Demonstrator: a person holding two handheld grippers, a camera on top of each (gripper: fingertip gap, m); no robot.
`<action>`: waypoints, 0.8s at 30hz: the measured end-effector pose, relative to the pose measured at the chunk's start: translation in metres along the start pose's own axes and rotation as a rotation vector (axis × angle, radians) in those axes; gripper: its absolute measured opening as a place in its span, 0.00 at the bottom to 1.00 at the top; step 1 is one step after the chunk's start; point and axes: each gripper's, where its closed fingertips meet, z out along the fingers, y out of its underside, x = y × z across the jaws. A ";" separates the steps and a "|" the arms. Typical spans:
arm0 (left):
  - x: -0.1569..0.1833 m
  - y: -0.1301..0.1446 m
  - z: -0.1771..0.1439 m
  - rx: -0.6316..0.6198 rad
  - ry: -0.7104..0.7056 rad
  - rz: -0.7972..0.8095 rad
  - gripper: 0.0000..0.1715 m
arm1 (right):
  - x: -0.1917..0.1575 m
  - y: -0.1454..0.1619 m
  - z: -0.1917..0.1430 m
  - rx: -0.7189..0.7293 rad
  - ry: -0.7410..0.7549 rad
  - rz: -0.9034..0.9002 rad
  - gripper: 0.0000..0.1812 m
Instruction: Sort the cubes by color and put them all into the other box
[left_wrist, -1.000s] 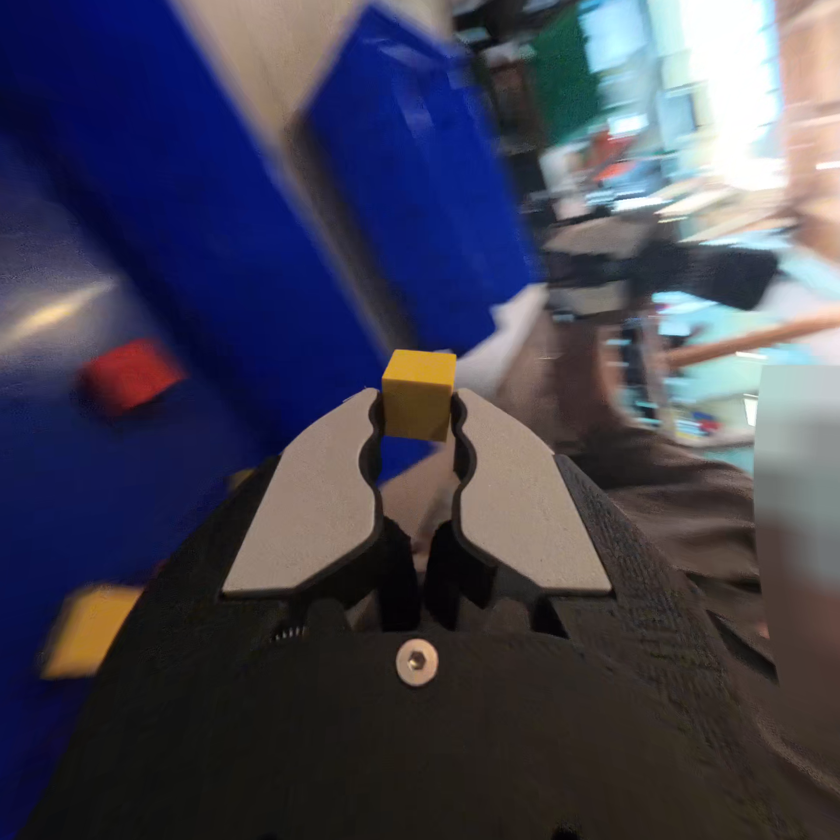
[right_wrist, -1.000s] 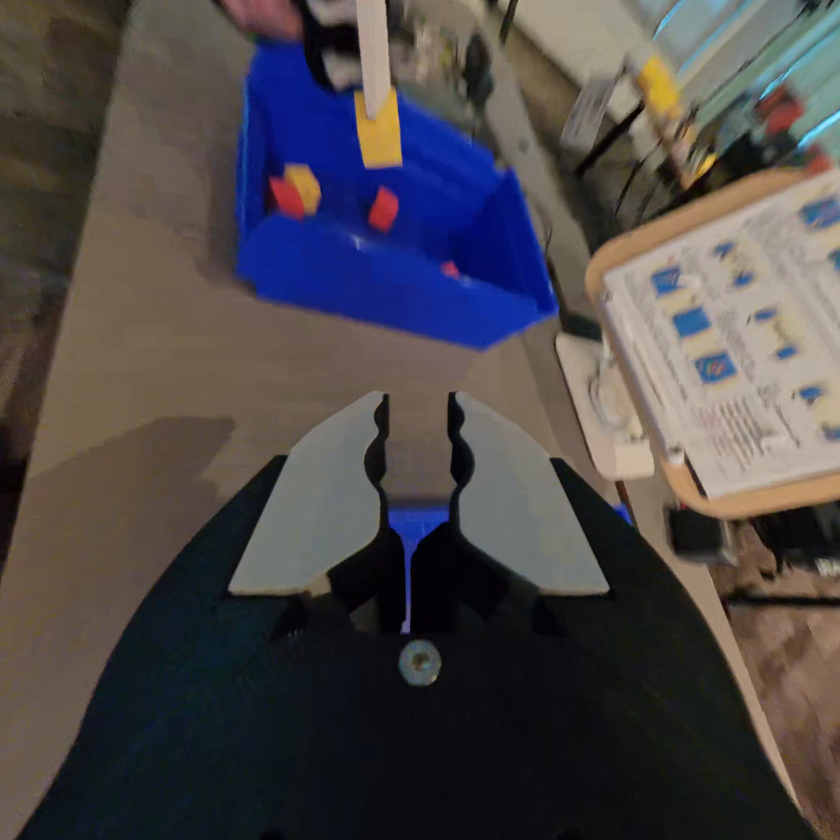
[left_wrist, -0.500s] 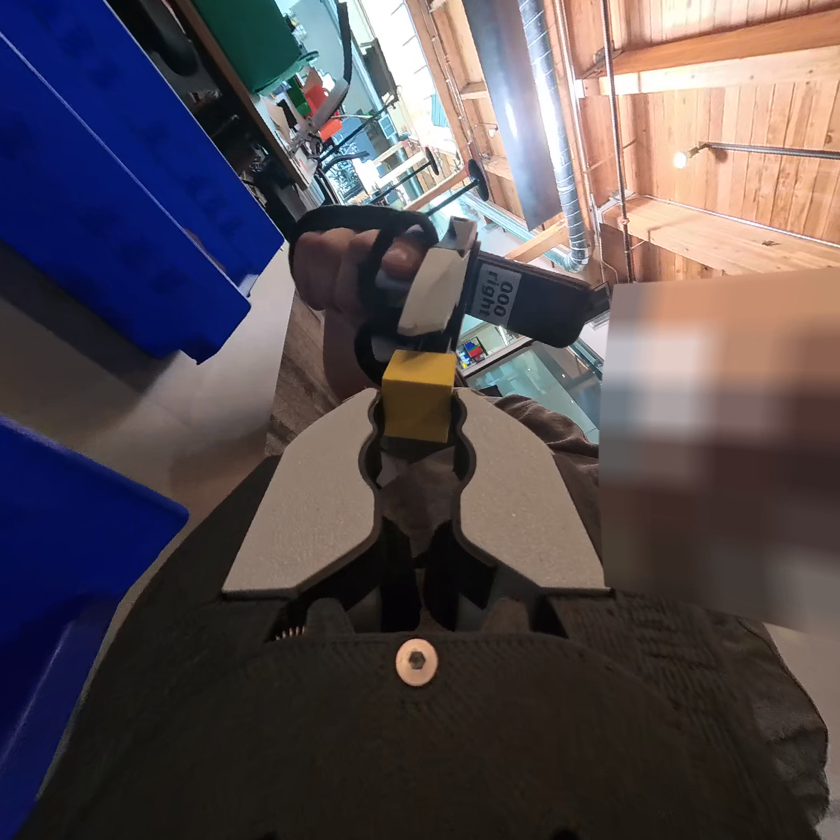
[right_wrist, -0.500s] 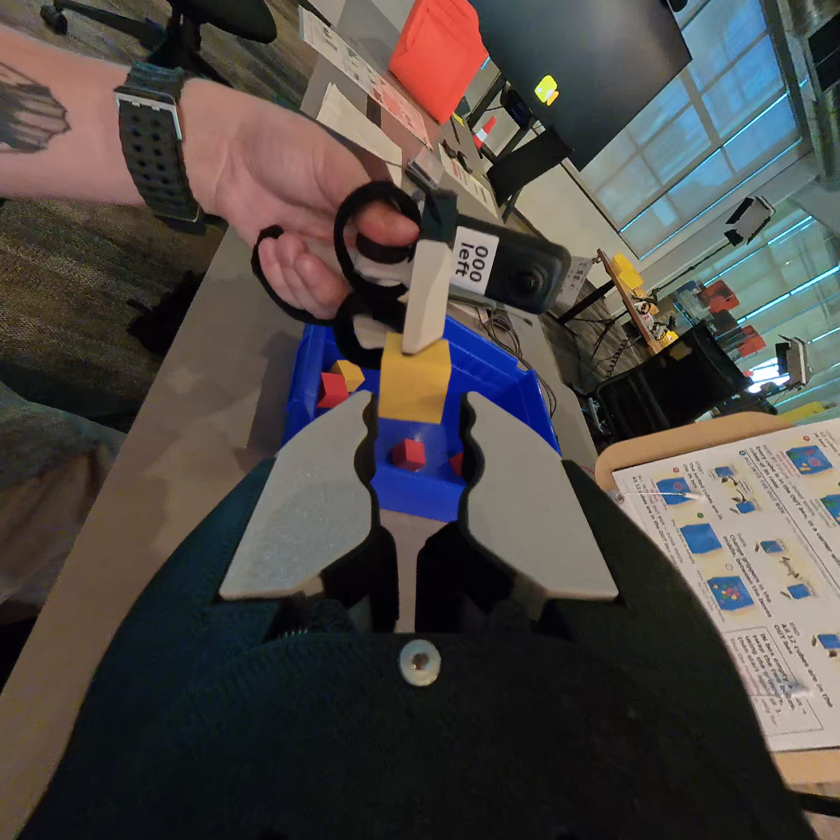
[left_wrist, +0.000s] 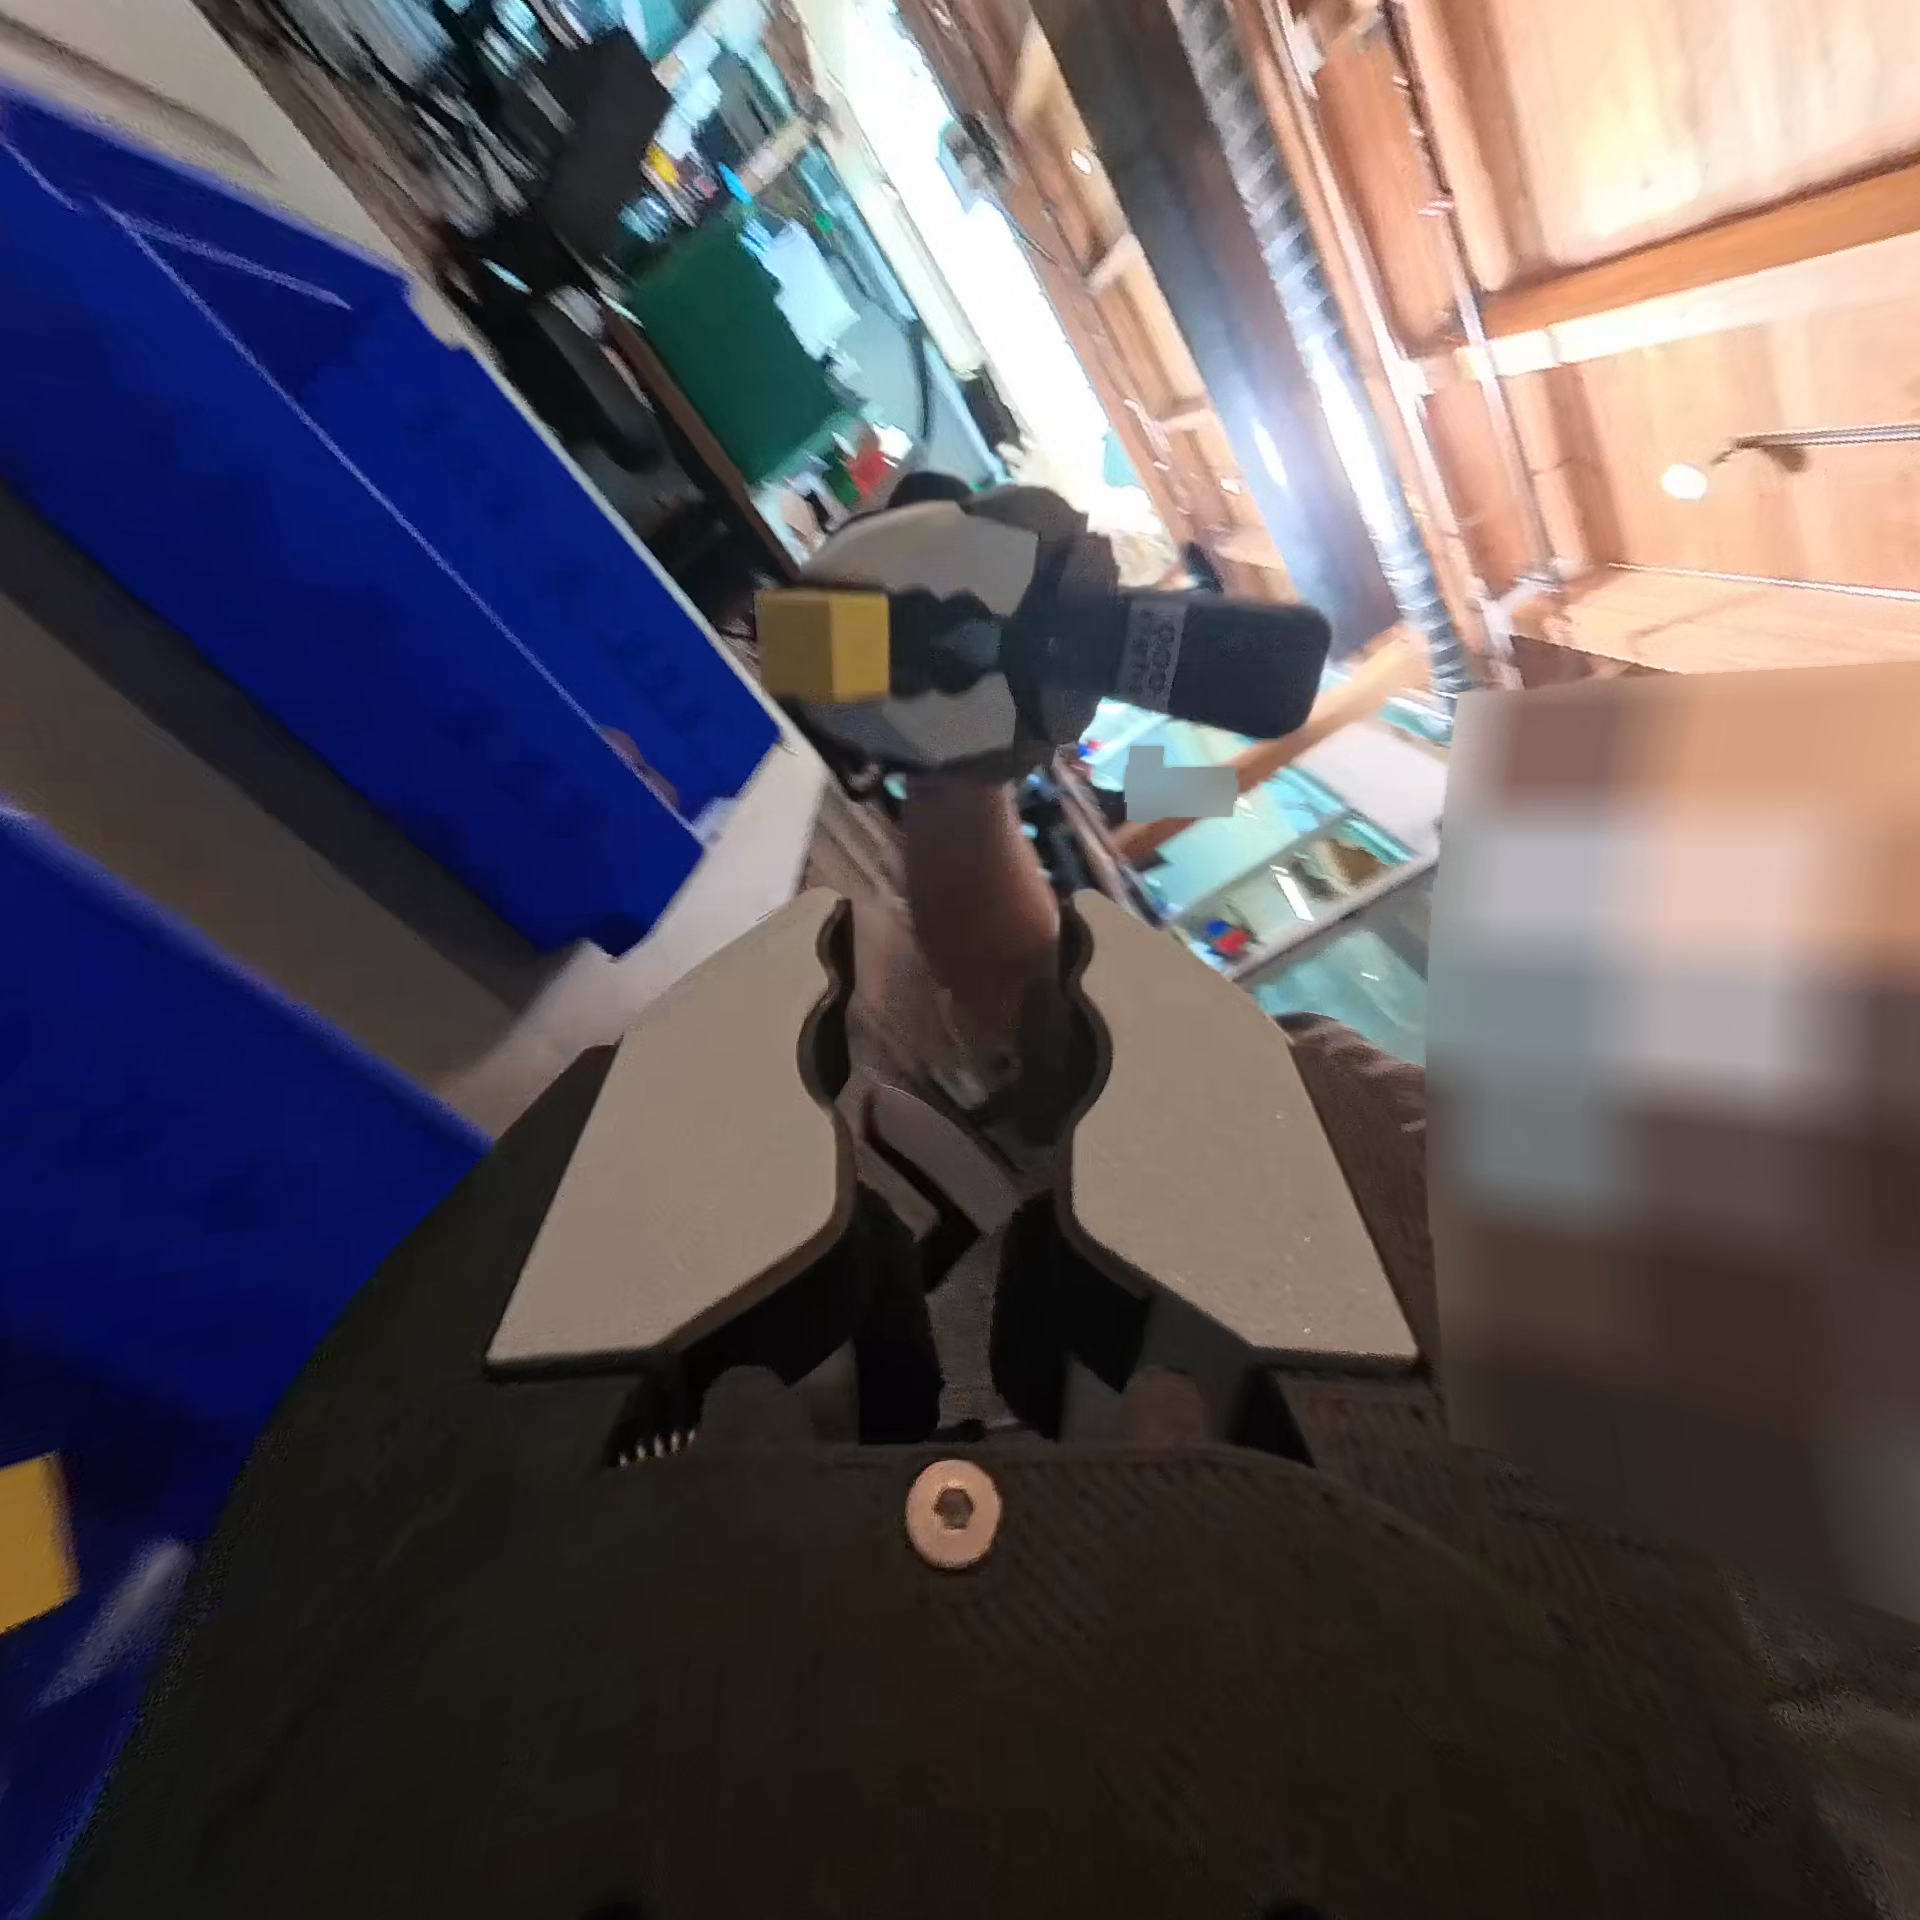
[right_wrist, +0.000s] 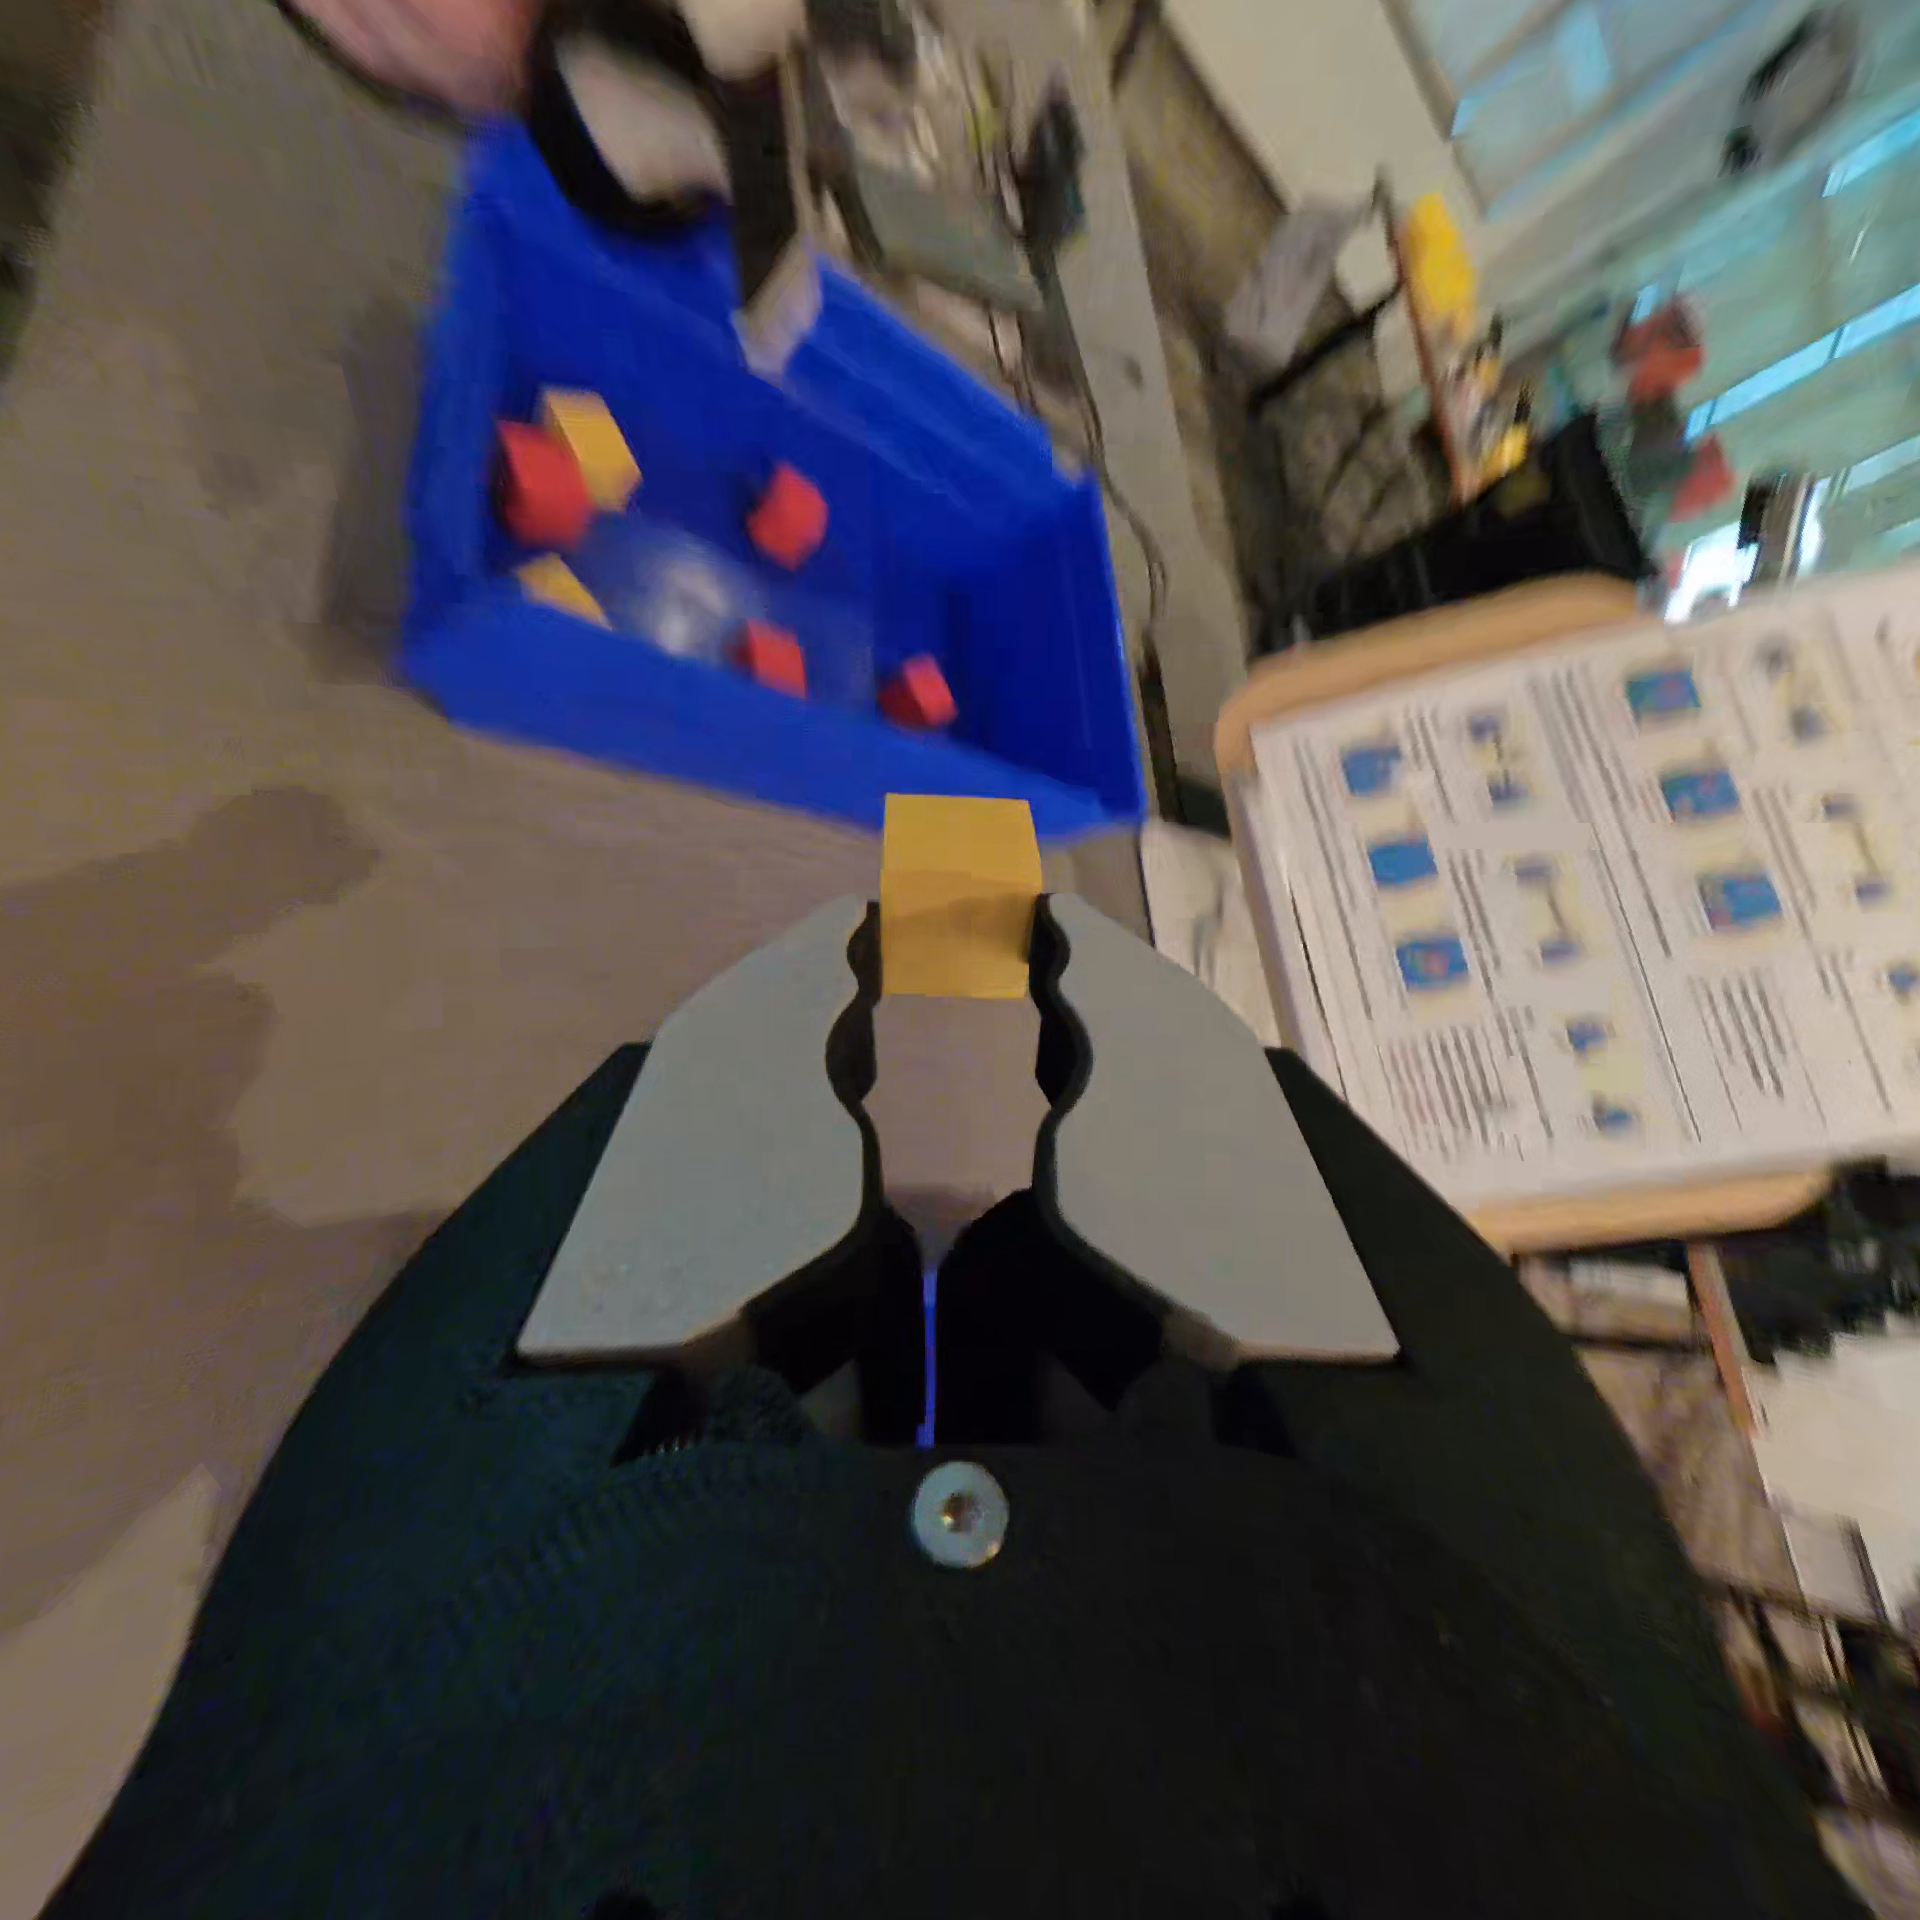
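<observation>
My right gripper (right_wrist: 958, 920) is shut on a yellow cube (right_wrist: 958, 894) and holds it above the grey table (right_wrist: 260, 935), in front of a blue bin (right_wrist: 727, 727). The bin holds several red cubes (right_wrist: 787, 514) and yellow cubes (right_wrist: 592, 447). My left gripper (left_wrist: 956, 935) is open and empty. In the left wrist view the right gripper (left_wrist: 914, 649) shows farther off with the yellow cube (left_wrist: 823, 644) between its fingers. The left gripper shows blurred above the bin's far side in the right wrist view (right_wrist: 774, 312).
Two blue bins (left_wrist: 343, 499) (left_wrist: 156, 1195) stand at the left in the left wrist view, a yellow cube (left_wrist: 31, 1538) in the near one. A wooden board with a printed sheet (right_wrist: 1610, 883) lies right of the bin. A person's arm (left_wrist: 971, 883) holds the right gripper.
The yellow cube has passed from my left gripper to my right one. The left gripper has opened and drawn back; the right has shut on the cube and pulled away.
</observation>
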 end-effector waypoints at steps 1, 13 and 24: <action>-0.002 -0.003 -0.006 0.013 -0.048 0.023 0.21 | 0.013 0.026 -0.005 -0.086 -0.002 0.018 0.15; 0.009 -0.011 -0.028 0.043 -0.145 0.113 0.20 | 0.034 0.258 0.014 -0.727 -0.339 0.214 0.15; 0.002 -0.012 -0.036 0.043 -0.173 0.111 0.20 | 0.022 0.293 0.050 -0.794 -0.405 0.259 0.15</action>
